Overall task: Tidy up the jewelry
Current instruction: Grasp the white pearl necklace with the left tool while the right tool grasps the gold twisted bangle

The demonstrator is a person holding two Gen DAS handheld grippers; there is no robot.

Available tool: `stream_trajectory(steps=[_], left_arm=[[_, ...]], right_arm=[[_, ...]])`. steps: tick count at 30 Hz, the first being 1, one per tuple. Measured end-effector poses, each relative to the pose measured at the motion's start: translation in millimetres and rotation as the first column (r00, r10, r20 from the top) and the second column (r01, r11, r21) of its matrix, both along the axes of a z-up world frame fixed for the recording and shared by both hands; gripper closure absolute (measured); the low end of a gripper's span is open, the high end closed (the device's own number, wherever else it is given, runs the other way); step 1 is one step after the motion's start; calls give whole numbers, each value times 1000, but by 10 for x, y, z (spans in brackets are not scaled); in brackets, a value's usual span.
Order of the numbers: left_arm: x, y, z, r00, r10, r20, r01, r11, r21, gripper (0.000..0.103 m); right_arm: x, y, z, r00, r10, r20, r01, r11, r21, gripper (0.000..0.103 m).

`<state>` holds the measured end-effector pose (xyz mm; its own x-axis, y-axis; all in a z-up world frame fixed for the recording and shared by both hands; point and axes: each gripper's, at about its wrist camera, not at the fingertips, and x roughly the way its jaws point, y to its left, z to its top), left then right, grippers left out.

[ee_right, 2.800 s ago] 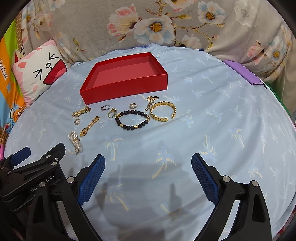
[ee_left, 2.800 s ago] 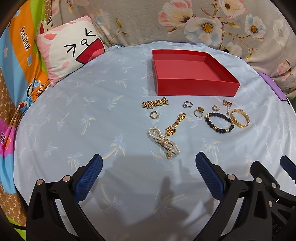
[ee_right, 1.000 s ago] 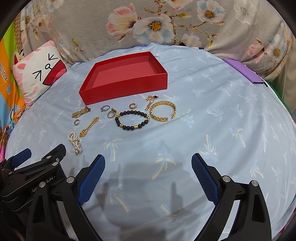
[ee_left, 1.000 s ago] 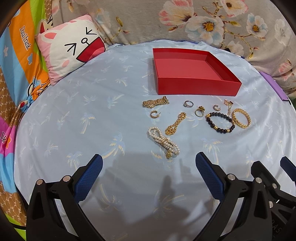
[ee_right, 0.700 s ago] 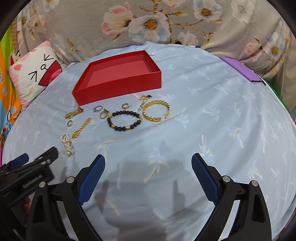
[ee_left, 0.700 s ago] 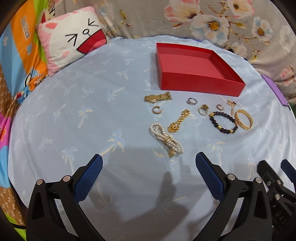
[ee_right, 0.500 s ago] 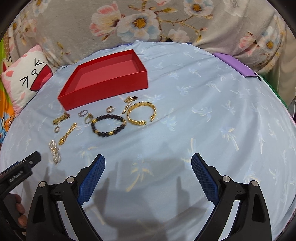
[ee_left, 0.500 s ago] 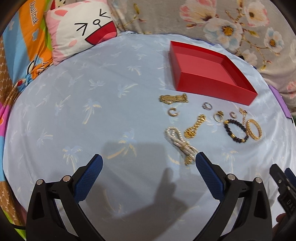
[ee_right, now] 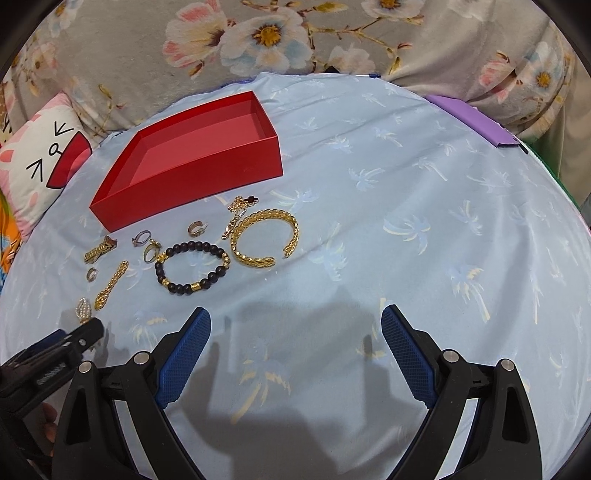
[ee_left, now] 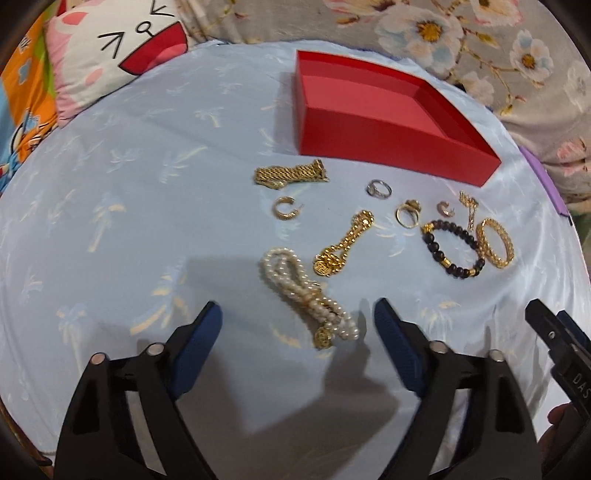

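Note:
An open, empty red box sits on the light blue palm-print cloth. Several jewelry pieces lie in front of it: a pearl strand, a gold chain, a gold link band, a gold ear cuff, a silver ring, a black bead bracelet and a gold bangle. My left gripper is open, its fingertips either side of the pearl strand's near end. My right gripper is open and empty, just short of the bracelet and bangle.
A cat-face cushion lies at the back left. Floral fabric runs along the back. A purple item lies at the cloth's right edge. The left gripper's body shows at lower left in the right wrist view.
Both grippers have moved forward toward the jewelry. The left one has come up around the pearl strand. The right one has shifted right and closer to the bracelet and bangle.

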<state>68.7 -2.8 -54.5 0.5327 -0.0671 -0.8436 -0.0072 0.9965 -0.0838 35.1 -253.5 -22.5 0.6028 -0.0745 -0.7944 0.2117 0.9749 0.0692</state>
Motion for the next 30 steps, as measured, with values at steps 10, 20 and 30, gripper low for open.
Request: stream_trajectory(steps=[10, 20, 30], left_arm=[[24, 16, 48, 1000, -20, 12, 20, 999, -26, 87], [18, 171, 197, 998, 7, 61, -6, 1000, -26, 87], [66, 179, 226, 998, 4, 68, -2, 999, -39, 87]], right_arm=[[139, -88, -52, 1000, 4, -4, -4, 1000, 13, 18], [650, -101, -133, 999, 46, -6, -45, 998, 53, 28], [866, 24, -251, 995, 91, -29, -92, 995, -24, 38]])
